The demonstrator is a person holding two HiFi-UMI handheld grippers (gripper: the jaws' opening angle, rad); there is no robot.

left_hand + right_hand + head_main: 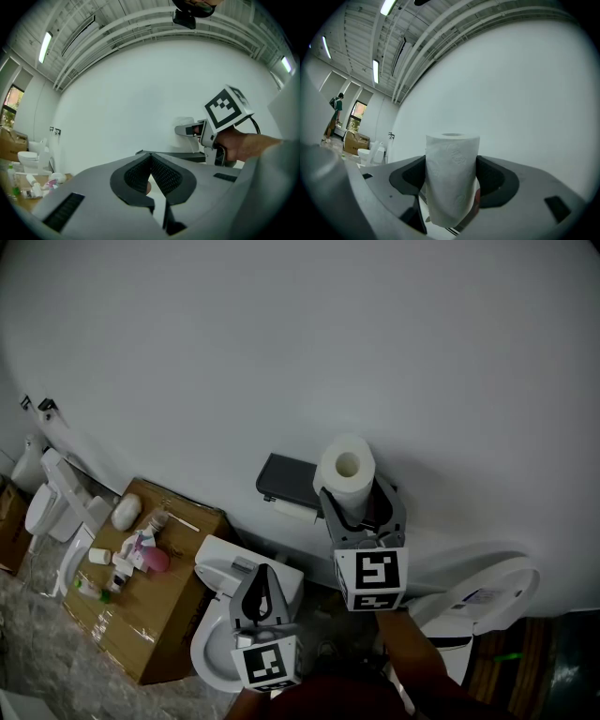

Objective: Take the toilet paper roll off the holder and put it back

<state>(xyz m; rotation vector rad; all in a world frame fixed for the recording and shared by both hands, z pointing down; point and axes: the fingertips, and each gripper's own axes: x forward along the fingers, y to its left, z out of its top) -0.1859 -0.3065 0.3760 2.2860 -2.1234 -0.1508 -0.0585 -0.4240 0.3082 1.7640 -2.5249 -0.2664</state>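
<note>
Clamping the toilet paper roll point(347, 468) by its sides, the right gripper point(362, 512) is holding it clear of the dark holder point(287, 478), just beside the holder's right end on the white wall point(281, 352). The left gripper point(261, 602) is hanging lower, over a white toilet point(214, 570), its jaws meeting at the tips around nothing.

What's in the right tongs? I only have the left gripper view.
Observer: The toilet paper roll, standing upright, clamped between the pads of the right tongs.
Operator: Off the holder?
Observer: Yes. The head view shows it clear of the dark wall holder, just to the right of it.
Operator: What's below my left tongs?
Observer: A white toilet, with a cardboard box beside it.
</note>
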